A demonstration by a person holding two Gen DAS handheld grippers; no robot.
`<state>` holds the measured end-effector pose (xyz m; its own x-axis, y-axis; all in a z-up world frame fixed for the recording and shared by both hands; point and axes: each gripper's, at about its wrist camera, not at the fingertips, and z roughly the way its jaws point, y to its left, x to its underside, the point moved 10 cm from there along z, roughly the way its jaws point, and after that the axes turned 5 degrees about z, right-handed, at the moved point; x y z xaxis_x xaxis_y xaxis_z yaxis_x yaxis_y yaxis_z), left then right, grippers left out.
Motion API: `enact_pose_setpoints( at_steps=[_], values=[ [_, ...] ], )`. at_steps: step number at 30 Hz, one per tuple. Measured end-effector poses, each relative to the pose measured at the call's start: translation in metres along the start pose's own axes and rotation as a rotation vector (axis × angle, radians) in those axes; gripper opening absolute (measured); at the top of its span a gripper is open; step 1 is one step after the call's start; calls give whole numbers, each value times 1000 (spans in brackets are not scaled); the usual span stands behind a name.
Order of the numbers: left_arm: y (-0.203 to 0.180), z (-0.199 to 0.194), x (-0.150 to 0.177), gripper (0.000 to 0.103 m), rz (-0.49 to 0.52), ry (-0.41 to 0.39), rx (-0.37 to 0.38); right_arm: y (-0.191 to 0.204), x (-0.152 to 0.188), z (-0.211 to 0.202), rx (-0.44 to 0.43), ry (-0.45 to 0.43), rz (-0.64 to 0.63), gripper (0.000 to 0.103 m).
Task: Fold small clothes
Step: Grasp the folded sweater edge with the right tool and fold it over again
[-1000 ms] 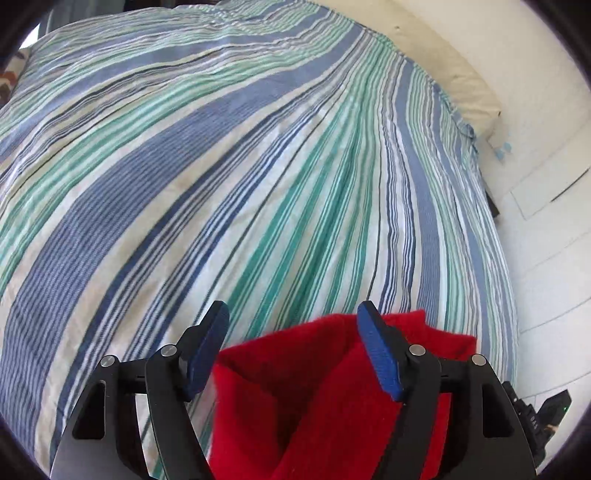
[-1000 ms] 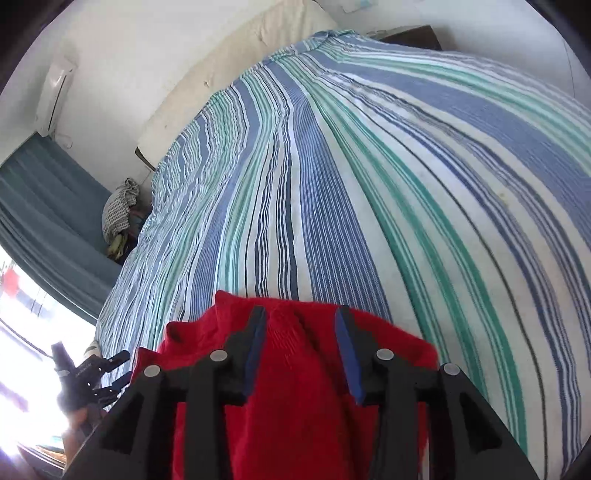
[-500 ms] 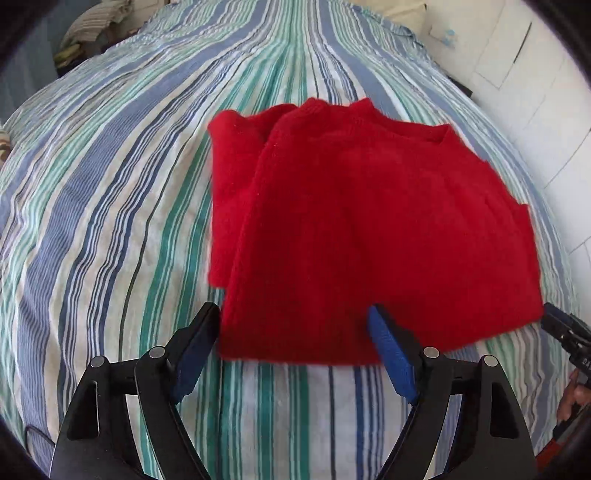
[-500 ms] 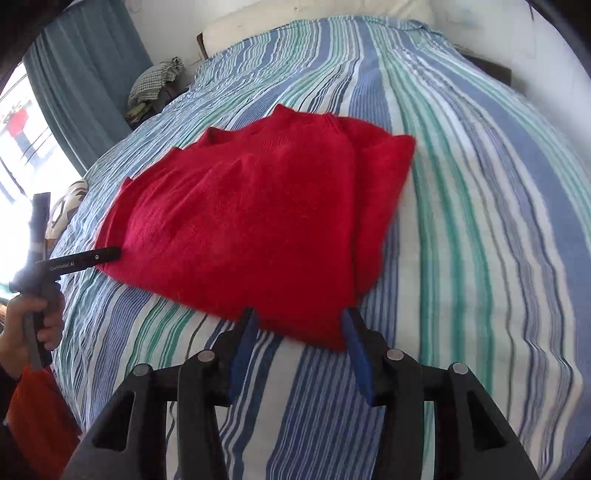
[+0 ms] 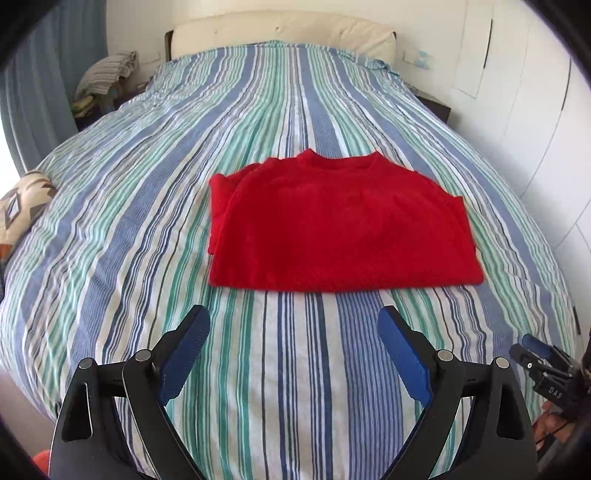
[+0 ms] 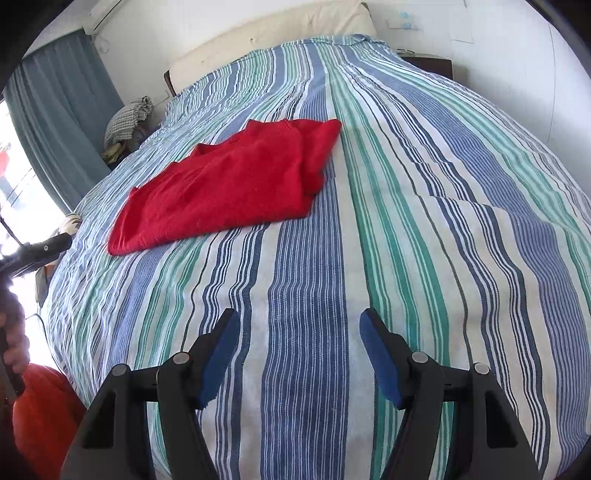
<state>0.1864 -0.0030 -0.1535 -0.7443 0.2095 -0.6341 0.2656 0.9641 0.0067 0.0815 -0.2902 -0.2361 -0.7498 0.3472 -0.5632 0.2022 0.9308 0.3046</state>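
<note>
A red sweater (image 5: 340, 225) lies folded flat on the bed (image 5: 147, 229), which is covered by a sheet striped in blue, green and white. In the left wrist view the sweater sits at about 12 o'clock from the left gripper (image 5: 293, 334), its collar pointing away toward the cream headboard (image 5: 284, 31) and its straight hem nearest the camera; a folded layer shows along its 9 o'clock edge. The left gripper hangs over bare sheet short of that hem, its blue-padded fingers (image 5: 184, 347) spread wide with nothing between them. In the right wrist view the sweater (image 6: 229, 184) lies at about 10 o'clock, well apart from the right gripper (image 6: 295, 334), whose fingers (image 6: 380, 354) are likewise spread wide and hold nothing, with only striped sheet beneath them. At the 4 o'clock edge of the left wrist view part of the right gripper (image 5: 546, 373) shows as a dark tip, too small a part to read more from. At the 9 o'clock edge of the right wrist view the left gripper (image 6: 37, 251) appears as a dark bar, with the person's hand (image 6: 13, 343) on its handle below. A blue-grey curtain (image 6: 59, 107) hangs at 10 o'clock in that view, and a pile of checked cloth (image 6: 127, 116) sits beside the bed near the headboard.
</note>
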Motion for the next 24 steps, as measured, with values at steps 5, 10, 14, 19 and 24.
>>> enact_pose_setpoints(
  at_steps=[5, 10, 14, 19, 24],
  values=[
    [-17, -18, -8, 93, 21, -36, -12, 0, -5, -18, 2, -50, -2, 67],
    [-30, -42, -20, 93, 47, -84, -17, -3, -1, -26, -3, -59, 8, 67],
    [-42, -58, -28, 94, 62, -115, -11, -5, -1, -31, -3, -72, 11, 67],
    [-54, -70, -24, 94, 28, -120, 66, -5, 0, -30, 5, -72, -1, 67],
    [-64, -64, 11, 97, -61, -56, 225, -4, 4, -20, -11, -40, 11, 67]
  ],
)
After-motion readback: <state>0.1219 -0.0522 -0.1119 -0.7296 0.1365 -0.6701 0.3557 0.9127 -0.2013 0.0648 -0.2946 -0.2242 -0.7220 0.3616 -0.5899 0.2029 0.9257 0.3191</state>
